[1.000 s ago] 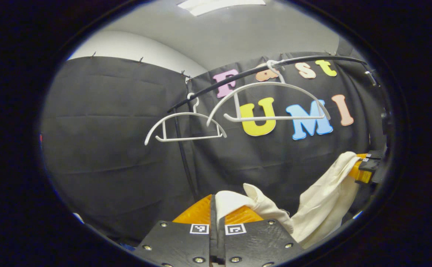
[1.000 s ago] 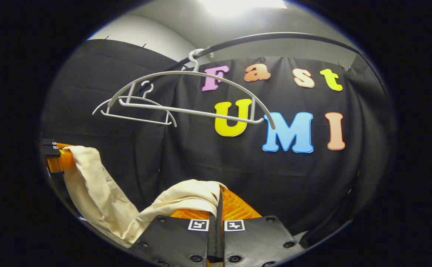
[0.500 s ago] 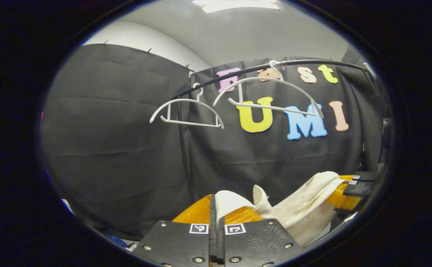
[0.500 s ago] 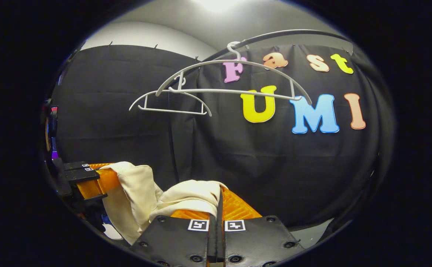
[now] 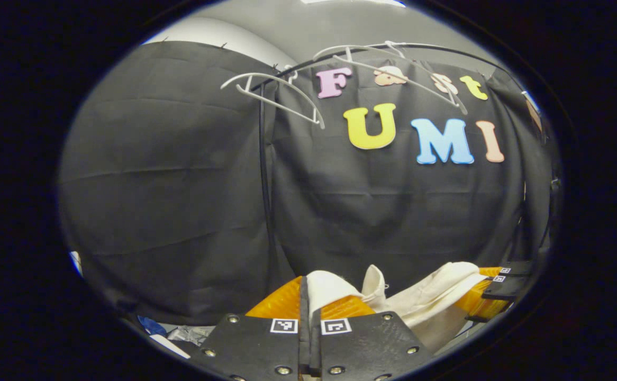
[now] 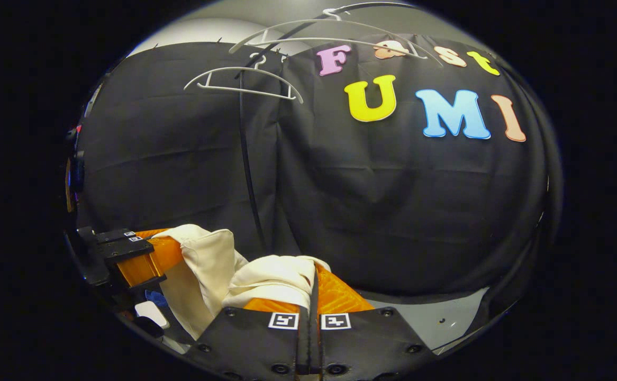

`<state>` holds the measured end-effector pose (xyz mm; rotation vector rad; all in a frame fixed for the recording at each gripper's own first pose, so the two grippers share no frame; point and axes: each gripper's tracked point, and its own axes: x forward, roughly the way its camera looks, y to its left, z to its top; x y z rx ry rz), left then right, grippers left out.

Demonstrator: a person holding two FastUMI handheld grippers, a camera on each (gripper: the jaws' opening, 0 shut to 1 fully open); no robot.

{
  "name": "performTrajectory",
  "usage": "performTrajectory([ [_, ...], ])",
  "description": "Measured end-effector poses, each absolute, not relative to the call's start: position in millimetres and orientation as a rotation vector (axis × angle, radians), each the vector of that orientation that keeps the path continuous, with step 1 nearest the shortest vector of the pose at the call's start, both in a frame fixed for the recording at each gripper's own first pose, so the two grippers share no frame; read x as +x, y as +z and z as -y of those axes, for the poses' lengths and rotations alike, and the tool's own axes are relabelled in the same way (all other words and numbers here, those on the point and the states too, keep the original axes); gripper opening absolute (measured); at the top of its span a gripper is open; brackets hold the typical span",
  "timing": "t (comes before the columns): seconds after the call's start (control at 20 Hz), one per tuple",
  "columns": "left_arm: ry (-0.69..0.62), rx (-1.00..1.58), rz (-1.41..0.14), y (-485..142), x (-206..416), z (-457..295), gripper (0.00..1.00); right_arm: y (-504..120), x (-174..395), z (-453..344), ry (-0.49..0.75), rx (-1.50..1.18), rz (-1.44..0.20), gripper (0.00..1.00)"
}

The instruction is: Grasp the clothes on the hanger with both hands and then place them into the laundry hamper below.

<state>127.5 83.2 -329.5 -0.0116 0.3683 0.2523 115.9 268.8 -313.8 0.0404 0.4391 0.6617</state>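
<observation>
Fingers of your left gripper (image 5: 308,296) and right gripper (image 6: 311,291) stay clamped on the cream garment (image 6: 266,275), low in both frames. Bare hangers (image 6: 245,84) have risen toward the upper edge: you're lowering, hamper presumably below.

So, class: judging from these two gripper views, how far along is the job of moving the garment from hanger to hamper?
Done: the two white hangers on the rail hang bare. In hand: the cream garment is off them, pinched by the left gripper and the right gripper and slung between them, low in the booth. Left: releasing it into the hamper, which I cannot make out here.
</observation>
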Motion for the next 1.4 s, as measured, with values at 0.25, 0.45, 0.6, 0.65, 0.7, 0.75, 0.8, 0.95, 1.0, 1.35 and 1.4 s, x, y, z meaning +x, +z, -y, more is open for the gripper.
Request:
performTrajectory([
  [0.25, 0.283, -0.047, -0.450, -410, 98, -90, 0.01, -381, 99, -271, 0.666, -0.007, -0.490, 0.01],
  [0.45, 0.286, -0.040, -0.488, -470, 76, -92, 0.01, -434, 80, -275, 0.687, -0.048, -0.504, 0.01],
  [0.6, 0.294, -0.030, -0.531, -514, 63, -93, 0.02, -480, 67, -279, 0.690, -0.056, -0.550, 0.01],
  [0.65, 0.293, -0.029, -0.541, -526, 59, -91, 0.02, -496, 64, -278, 0.685, -0.052, -0.571, 0.01],
  [0.7, 0.299, -0.025, -0.553, -539, 53, -90, 0.01, -511, 62, -277, 0.676, -0.048, -0.592, 0.01],
  [0.75, 0.307, -0.024, -0.572, -553, 51, -90, 0.01, -525, 58, -276, 0.664, -0.044, -0.619, 0.01],
  [0.8, 0.318, -0.029, -0.595, -570, 47, -92, 0.01, -538, 54, -275, 0.654, -0.044, -0.648, 0.02],
  [0.95, 0.341, -0.040, -0.660, -603, 28, -95, 0.02, -569, 39, -272, 0.635, -0.053, -0.735, 0.04],
  [1.0, 0.336, -0.052, -0.688, -613, 23, -94, 0.02, -575, 40, -271, 0.628, -0.061, -0.754, 0.04],
  [1.35, 0.309, -0.044, -0.817, -634, -3, -88, 0.72, -565, 23, -263, 0.615, -0.053, -0.829, 0.40],
  [1.4, 0.306, -0.039, -0.828, -630, -9, -87, 0.87, -555, 21, -261, 0.621, -0.056, -0.821, 0.54],
])
